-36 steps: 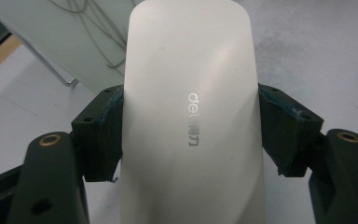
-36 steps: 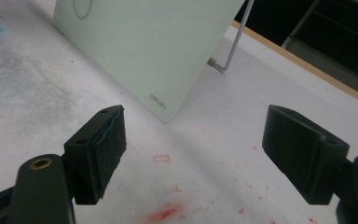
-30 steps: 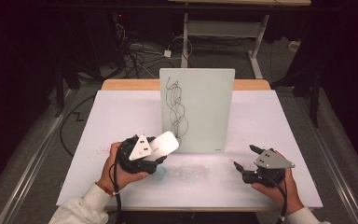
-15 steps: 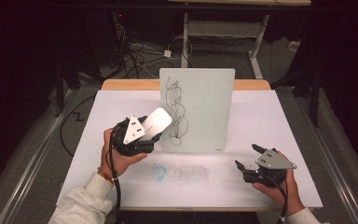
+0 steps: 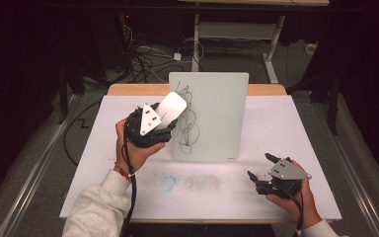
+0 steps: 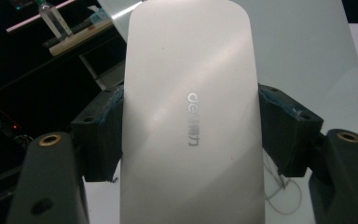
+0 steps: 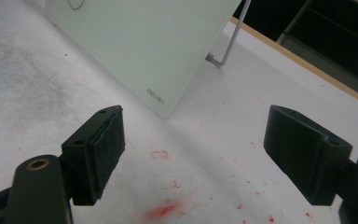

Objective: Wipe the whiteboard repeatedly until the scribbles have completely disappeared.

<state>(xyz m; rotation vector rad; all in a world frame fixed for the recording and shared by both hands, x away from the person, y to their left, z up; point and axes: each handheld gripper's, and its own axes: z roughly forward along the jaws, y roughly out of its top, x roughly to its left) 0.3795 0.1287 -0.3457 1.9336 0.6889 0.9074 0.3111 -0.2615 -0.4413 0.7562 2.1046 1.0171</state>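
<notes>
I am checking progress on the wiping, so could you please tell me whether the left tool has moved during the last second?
Yes: the left tool rose up the upright white board, carrying the white eraser.

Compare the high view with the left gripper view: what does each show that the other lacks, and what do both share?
The high view alone shows the black scribble on the upright whiteboard, the table, and the right gripper, open and resting low. The left gripper view alone shows the grey lettering on the eraser and both pads pressing its sides. Both show the left gripper holding the eraser by the board.
</notes>
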